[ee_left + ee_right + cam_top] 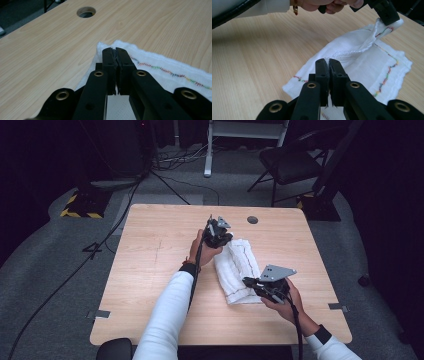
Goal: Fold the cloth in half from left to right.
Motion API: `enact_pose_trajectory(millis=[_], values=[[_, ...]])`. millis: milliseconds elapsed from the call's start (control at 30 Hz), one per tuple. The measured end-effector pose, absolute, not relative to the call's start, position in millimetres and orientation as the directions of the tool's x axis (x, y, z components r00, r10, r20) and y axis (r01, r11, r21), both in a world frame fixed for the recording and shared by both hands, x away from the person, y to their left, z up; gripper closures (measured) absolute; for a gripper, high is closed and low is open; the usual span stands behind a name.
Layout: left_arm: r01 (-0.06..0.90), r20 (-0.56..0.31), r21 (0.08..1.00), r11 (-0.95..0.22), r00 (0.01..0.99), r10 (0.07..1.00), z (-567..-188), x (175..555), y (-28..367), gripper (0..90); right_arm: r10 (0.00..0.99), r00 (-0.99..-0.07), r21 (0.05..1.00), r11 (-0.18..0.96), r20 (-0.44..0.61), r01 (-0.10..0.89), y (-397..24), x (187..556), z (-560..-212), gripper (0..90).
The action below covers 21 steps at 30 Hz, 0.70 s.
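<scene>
Left tongs (218,236) pinch far corner of white towel (239,267), lifting it; right tongs (256,283) clamp near edge. Towel lies on table (150,270).

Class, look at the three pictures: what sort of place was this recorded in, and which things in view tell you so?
Probably a lab or recording studio, not a home: dark curtained surroundings, loose cables across grey carpet, a hazard-striped stand base, and one bare wooden table with a towel.

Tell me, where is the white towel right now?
In the high view the white towel lies on the wooden table, right of the middle, stretched between the left tongs at its far end and the right tongs at its near end.
</scene>
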<state>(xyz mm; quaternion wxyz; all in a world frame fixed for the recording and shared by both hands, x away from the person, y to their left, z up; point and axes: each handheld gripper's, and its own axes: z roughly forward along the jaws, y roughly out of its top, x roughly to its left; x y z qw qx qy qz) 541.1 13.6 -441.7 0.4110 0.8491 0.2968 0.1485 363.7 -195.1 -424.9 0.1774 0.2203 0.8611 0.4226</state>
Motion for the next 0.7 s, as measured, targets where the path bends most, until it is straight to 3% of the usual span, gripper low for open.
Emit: enact_pose_trajectory(millis=[600, 633, 700], values=[[0.350, 0.023, 0.771, -0.533, 0.820, 0.572, -453.7, 543.6, -59.2, 86.4, 0.588, -0.802, 0.764, 0.563, -0.104, 0.314, -251.2, 348.6, -443.4, 86.0], [0.351, 0.046, 0.769, -0.535, 0.804, 0.593, -455.5, 543.3, -63.0, 84.3, 0.595, -0.797, 0.760, 0.565, -0.105, 0.322, -252.2, 348.2, -445.1, 85.2], [0.365, 0.036, 0.770, -0.523, 0.794, 0.607, -455.6, 542.0, -66.1, 69.6, 0.610, -0.785, 0.754, 0.564, -0.105, 0.338, -254.7, 347.7, -448.4, 76.8]])
